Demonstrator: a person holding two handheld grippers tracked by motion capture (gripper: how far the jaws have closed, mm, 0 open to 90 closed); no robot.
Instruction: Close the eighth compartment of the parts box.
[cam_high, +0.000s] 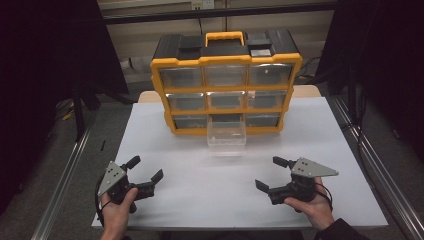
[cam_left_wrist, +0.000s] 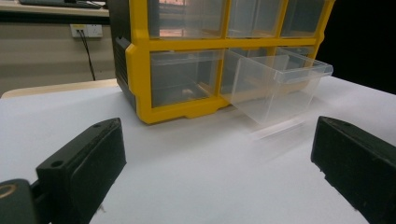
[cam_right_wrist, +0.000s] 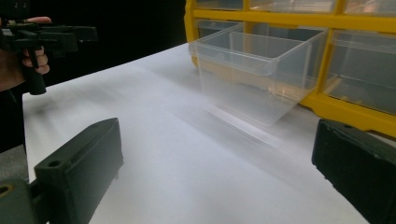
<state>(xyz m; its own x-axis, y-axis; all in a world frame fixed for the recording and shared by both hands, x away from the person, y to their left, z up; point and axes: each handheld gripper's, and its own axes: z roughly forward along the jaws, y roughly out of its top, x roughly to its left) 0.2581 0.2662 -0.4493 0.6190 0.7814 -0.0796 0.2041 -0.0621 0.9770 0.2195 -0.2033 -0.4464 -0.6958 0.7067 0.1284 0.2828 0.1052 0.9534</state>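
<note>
Fingers of the left gripper (cam_high: 146, 169), at the lower left of the high view, are spread wide and grasp nothing; they rest low over the white tabletop (cam_high: 200, 190). At upper centre stands the yellow drawer cabinet (cam_high: 226, 60). Its clear drawer (cam_high: 227, 135), bottom row, middle, is pulled partly out toward the frame's centre. At lower right, the right gripper (cam_high: 268, 173) is likewise released and empty. To handle the drawer well, approach its front lip squarely, close the fingers on the rim, and move it straight along its slot without tilting.
</note>
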